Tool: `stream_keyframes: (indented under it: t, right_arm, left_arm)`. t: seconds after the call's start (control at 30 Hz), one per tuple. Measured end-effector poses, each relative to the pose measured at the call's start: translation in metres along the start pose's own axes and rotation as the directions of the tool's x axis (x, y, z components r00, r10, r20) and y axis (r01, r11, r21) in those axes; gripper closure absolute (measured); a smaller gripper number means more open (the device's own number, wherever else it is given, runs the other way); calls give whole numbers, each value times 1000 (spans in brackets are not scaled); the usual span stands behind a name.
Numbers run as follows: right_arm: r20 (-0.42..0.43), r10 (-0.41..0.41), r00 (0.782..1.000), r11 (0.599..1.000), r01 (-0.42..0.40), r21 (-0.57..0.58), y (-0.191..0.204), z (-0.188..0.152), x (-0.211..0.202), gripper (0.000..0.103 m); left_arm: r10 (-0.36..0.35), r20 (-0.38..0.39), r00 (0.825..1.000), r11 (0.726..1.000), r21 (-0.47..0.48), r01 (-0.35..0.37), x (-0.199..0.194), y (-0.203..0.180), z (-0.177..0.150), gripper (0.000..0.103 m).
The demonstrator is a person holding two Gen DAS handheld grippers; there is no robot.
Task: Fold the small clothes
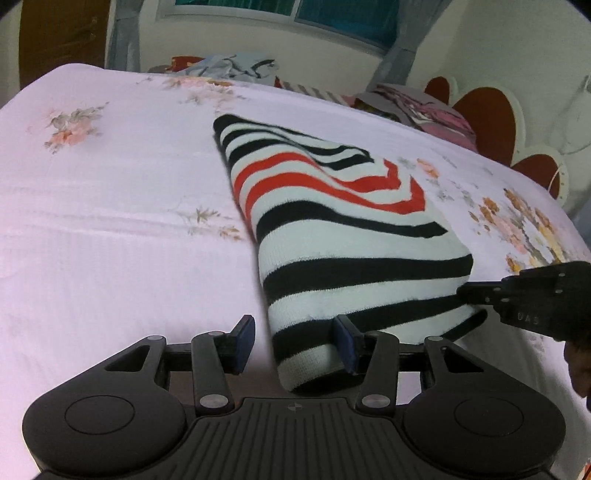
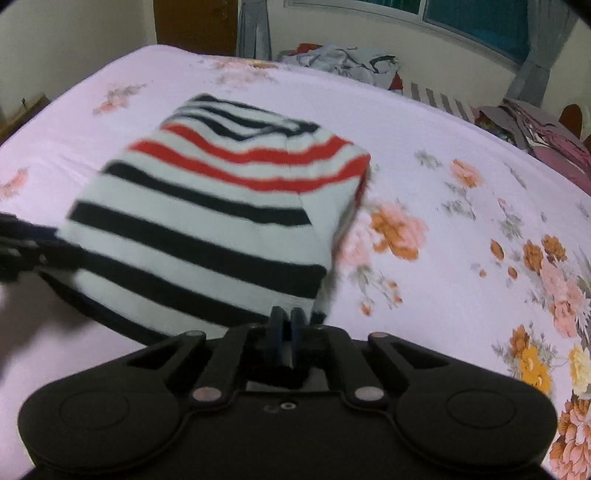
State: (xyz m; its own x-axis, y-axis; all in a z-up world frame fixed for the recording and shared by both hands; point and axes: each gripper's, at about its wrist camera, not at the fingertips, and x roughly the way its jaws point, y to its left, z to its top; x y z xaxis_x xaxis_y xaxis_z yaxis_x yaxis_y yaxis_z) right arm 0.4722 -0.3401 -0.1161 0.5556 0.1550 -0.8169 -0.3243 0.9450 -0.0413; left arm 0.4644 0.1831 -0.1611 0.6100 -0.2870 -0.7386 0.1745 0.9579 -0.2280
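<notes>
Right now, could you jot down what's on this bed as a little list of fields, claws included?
garment: striped knit sweater, black, white and red, folded
surface: bed with pink floral sheet
left claw: open, sweater's near corner between its fingers
right claw: shut on the sweater's near edge
far end of the bed: pile of unfolded clothes
background: window with curtains

– Bedroom in a home?
– Yep. Floral pink bedsheet [image 1: 110, 221], red heart-shaped headboard [image 1: 491, 122], loose clothes pile [image 2: 351, 62] at far edge, curtained window [image 2: 476, 22], wooden door [image 1: 62, 37]
</notes>
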Motion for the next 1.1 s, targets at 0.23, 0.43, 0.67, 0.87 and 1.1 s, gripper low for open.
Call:
stream_keyframes:
  t: [0.23,0.43,0.67,0.87,1.1]
  right_arm:
    - [3,-16,1000,998,16,61,-4,-8,-6,93]
    - [67,7,998,995,-14,103,-11,-19,-45,85]
    - [116,-30,993,993,16,113,-11,-44,-85,18]
    - [127,-91,988,990,76,115,-7,-70,-116,0]
    - [208,-85,974,987,54,151,1,-93,-178,0]
  left_arm:
    - [55,8,998,998,-19,-55,-3,-6,-4,56]
    - [122,50,991,992,22,-123,-25,-28,-7,54]
    - [199,128,972,975,78,-210,-64,-62,-26,1]
    - [269,163,949,954,93,-286,-102,-89,-53,0]
    - [243,220,945,960,85,-267,-159,-113,-79,0]
